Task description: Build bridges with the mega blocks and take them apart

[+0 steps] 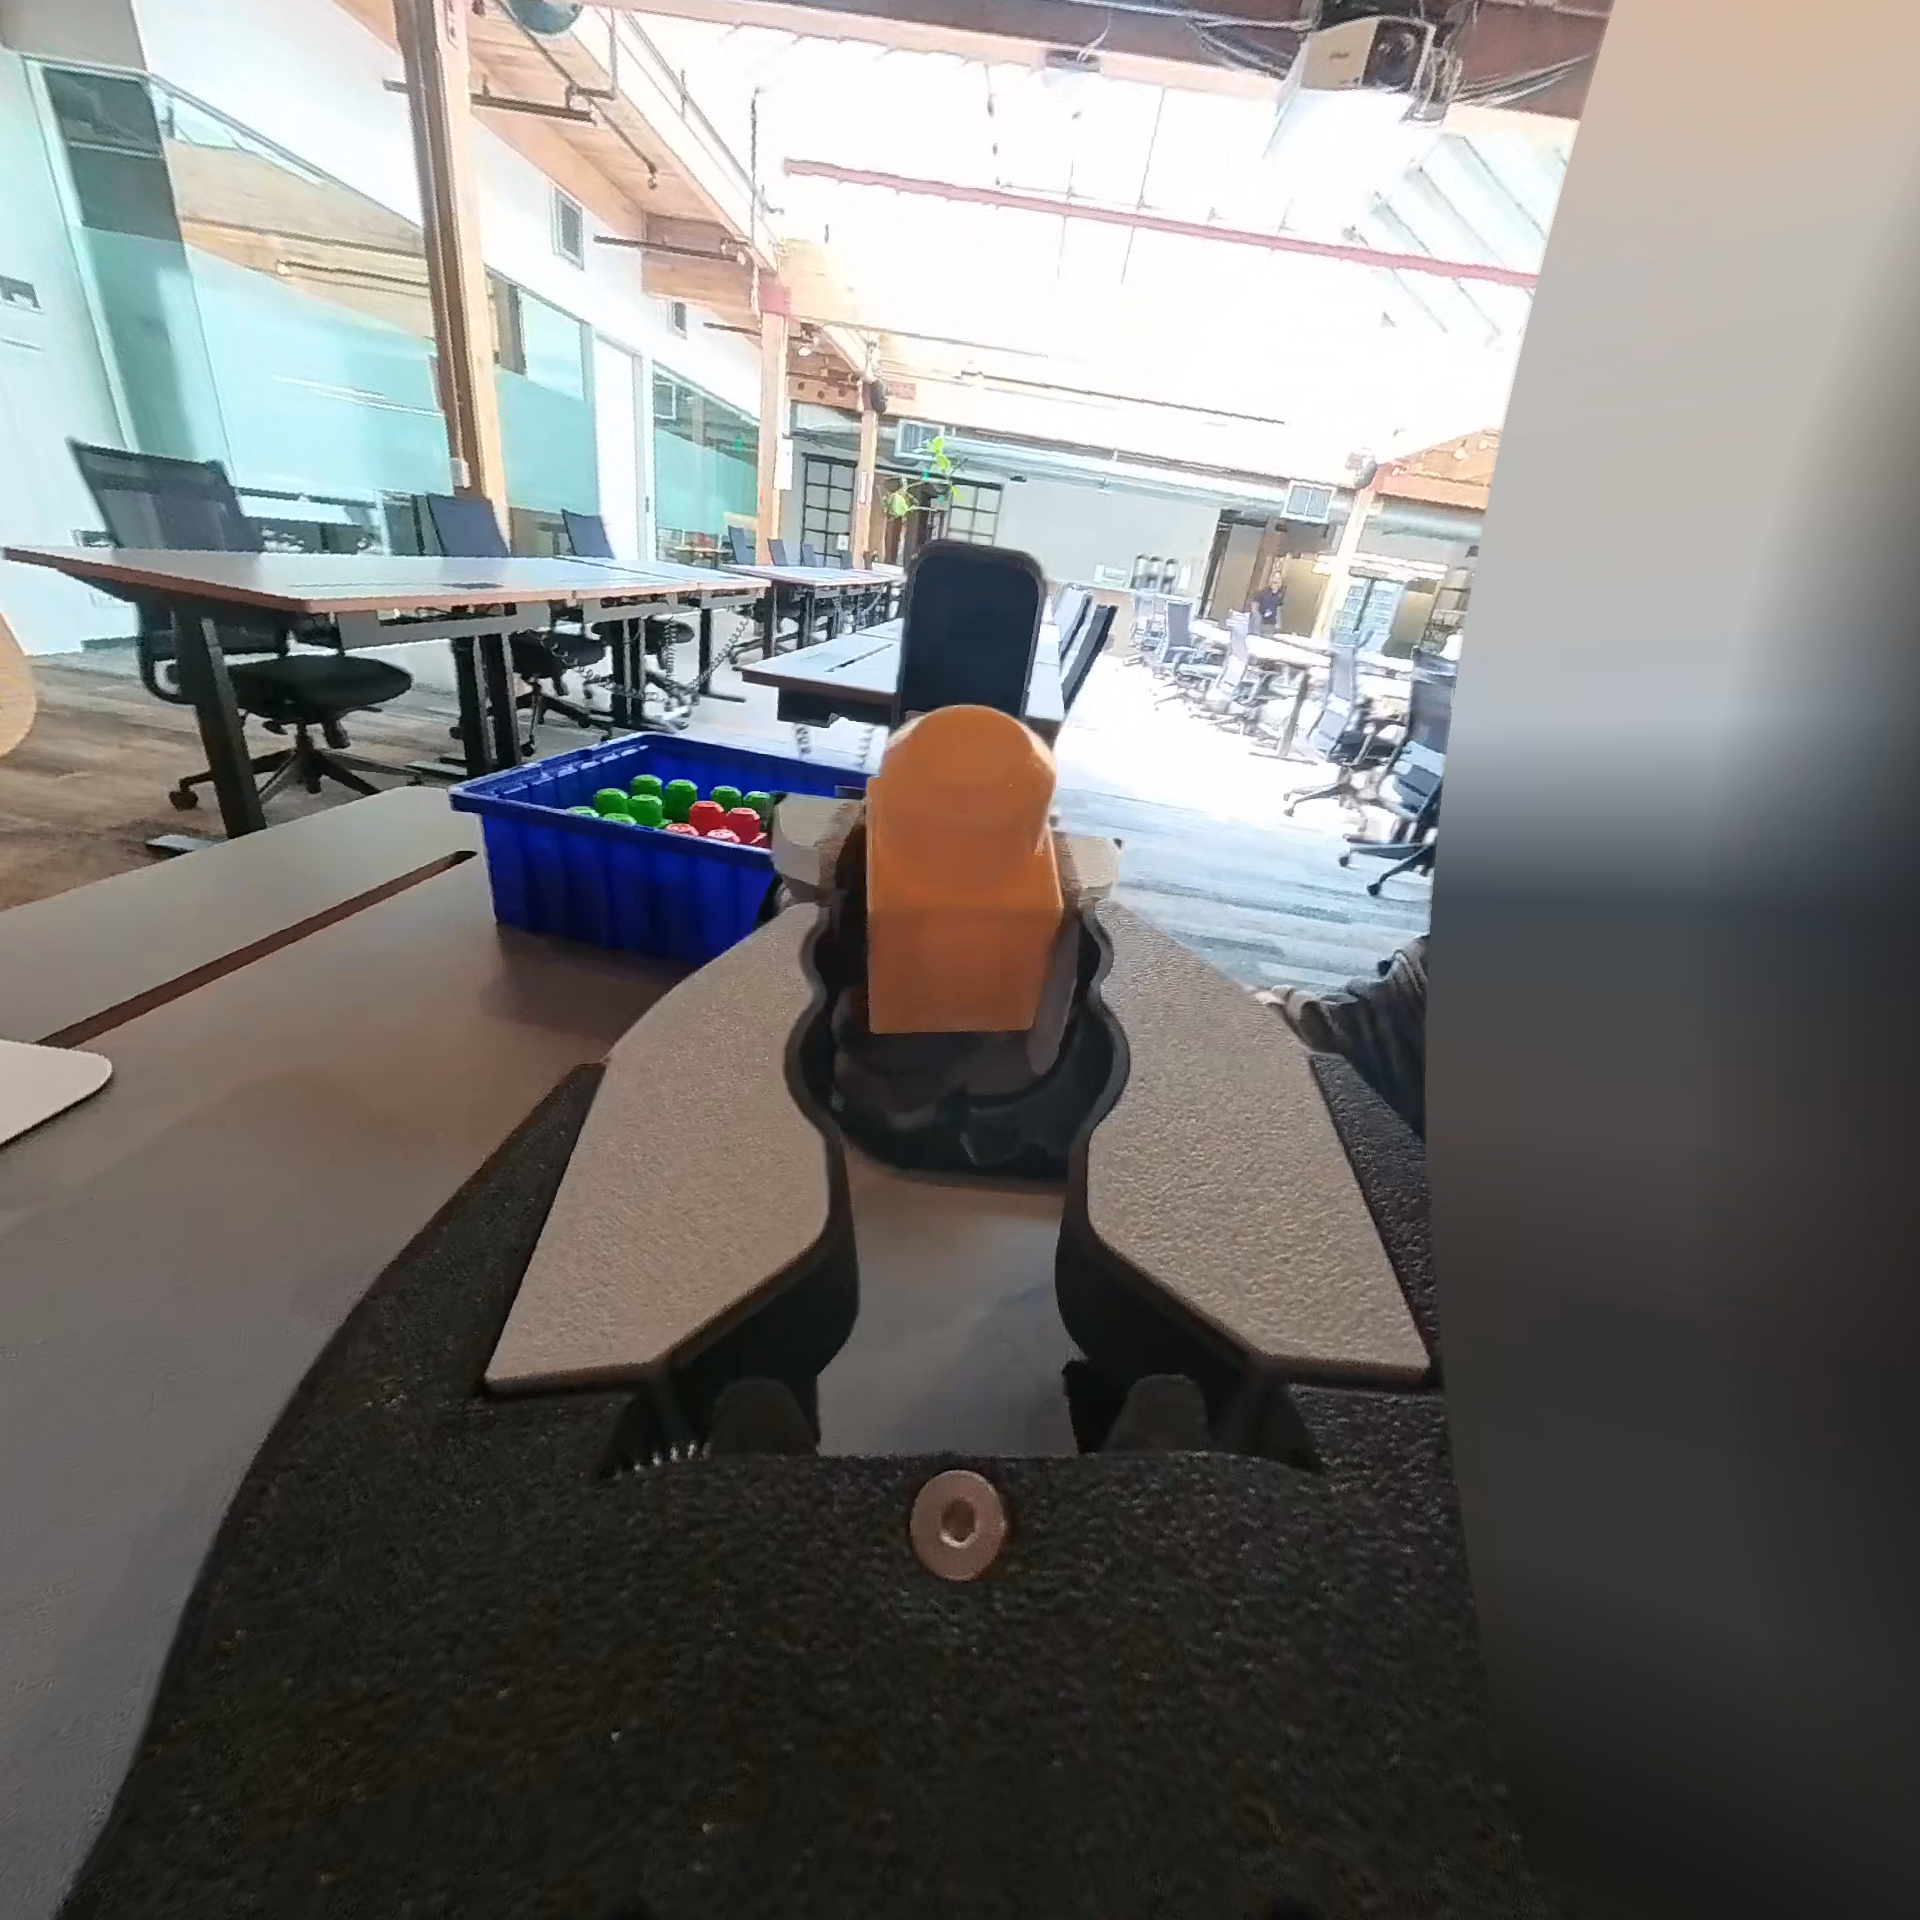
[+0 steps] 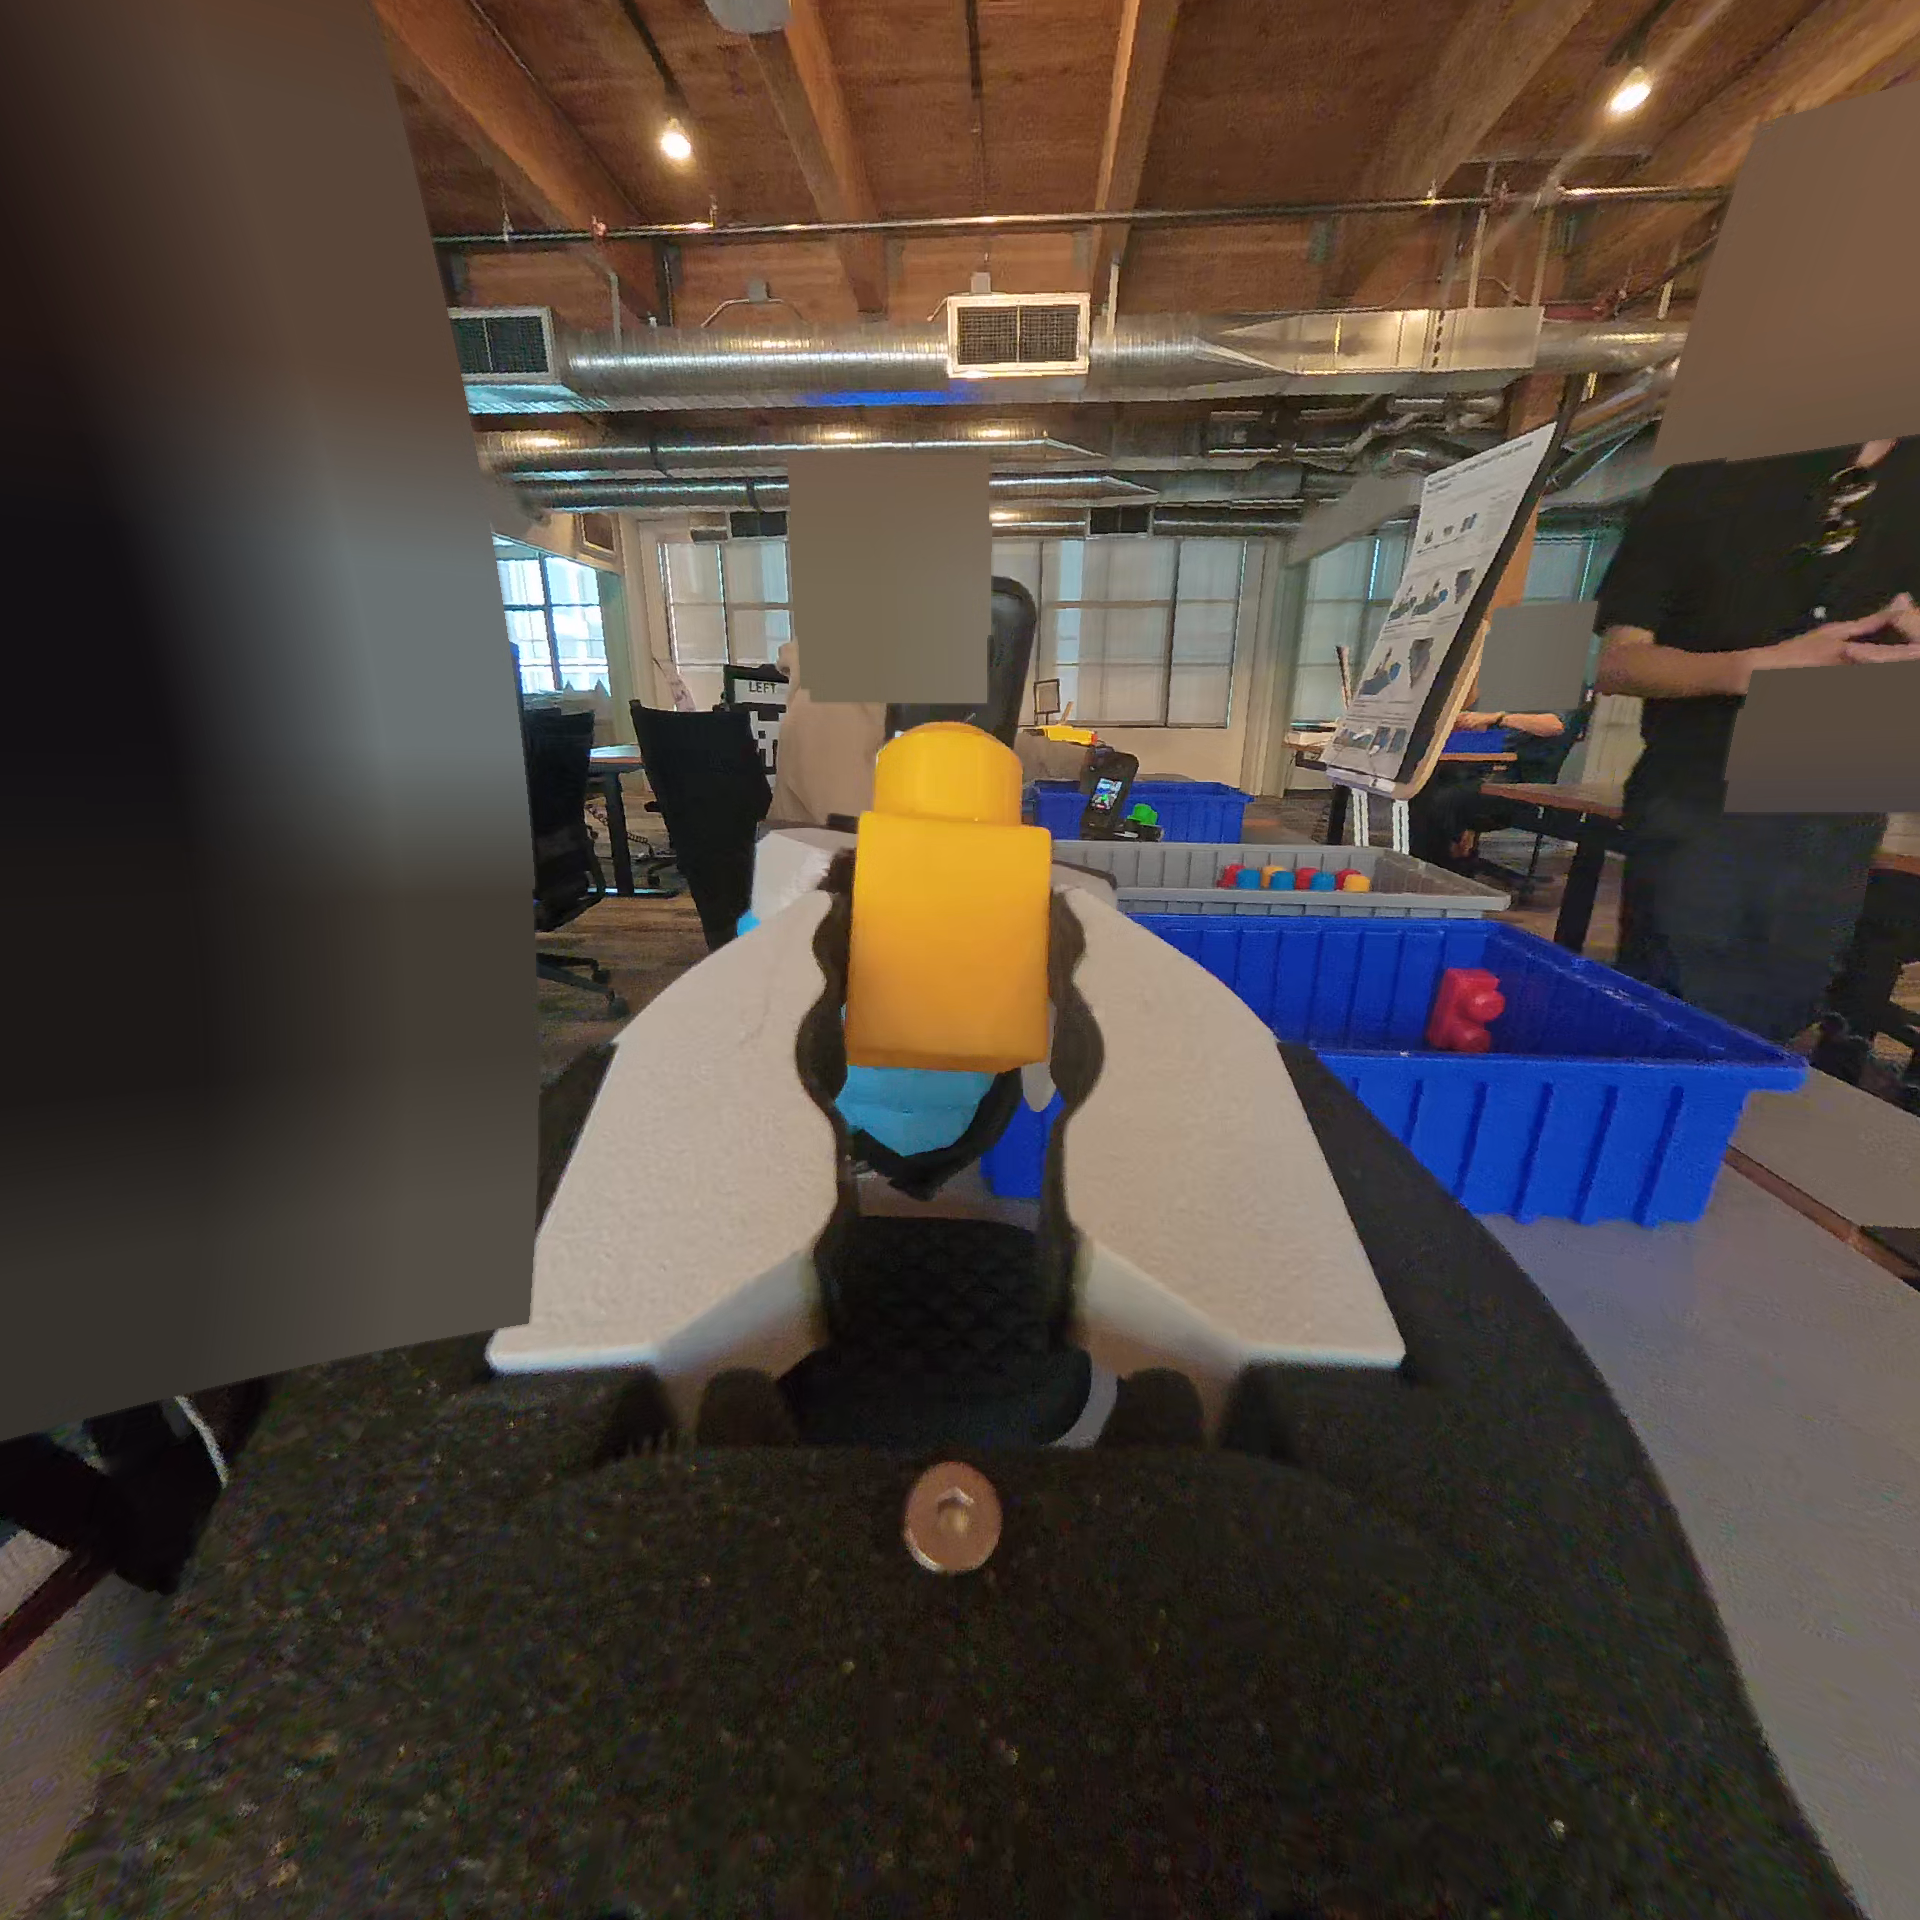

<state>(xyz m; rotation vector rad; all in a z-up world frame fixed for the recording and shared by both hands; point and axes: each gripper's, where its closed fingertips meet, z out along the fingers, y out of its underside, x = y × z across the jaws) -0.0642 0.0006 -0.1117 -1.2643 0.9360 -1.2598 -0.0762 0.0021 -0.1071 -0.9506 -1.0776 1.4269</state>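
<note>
- Holding one yellow-orange block between them, both grippers seem to have the same piece: the left gripper [image 1: 961,977] has its jaws closed on the orange block [image 1: 961,894], and in the right wrist view the right gripper [image 2: 945,966] has its jaws clamped on what looks like that same block [image 2: 945,935], stud pointing up.
- My guess on why: it's lifted clear of the surface [image 1: 260,1039], so either a hand-off or pulling pieces apart. There's a light blue piece [image 2: 909,1107] right under the block in the right view, so maybe they're separating a stack. Can't tell if the two are still snapped together.
- Relative to the block: it sits upright between the jaw tips in both views, squeezed on its flat sides, stud poking above the jaws.
- Behind and left of the block in the left view is a blue bin [image 1: 623,873] with green and red blocks [image 1: 686,805]. In the right view another blue bin [image 2: 1507,1122] sits to the block's right, holding a red block [image 2: 1463,1010], with a grey tray [image 2: 1278,883] of mixed blocks beyond it.
</note>
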